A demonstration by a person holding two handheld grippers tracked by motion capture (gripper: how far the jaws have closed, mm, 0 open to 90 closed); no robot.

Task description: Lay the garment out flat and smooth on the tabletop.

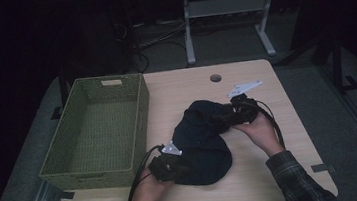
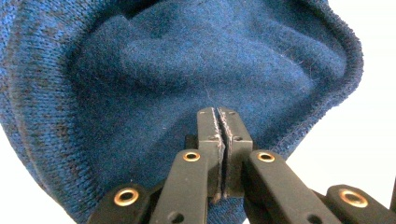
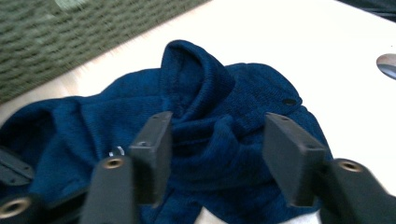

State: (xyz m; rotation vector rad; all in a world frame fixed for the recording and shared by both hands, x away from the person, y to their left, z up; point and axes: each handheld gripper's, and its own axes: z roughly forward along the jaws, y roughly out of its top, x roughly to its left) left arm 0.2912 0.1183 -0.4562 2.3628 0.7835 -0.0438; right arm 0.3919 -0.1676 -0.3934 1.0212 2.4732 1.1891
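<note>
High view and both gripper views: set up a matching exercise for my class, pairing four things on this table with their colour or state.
Things:
1. knitted garment
2. woven basket
3. left tongs
4. right tongs

Colour or state:
A. olive green, at the table's left side
B. jaws apart, a fold of knit between them
C. dark blue, crumpled on the tabletop
D. jaws pressed together at the knit's edge

Pairs: 1-C, 2-A, 3-D, 4-B
</note>
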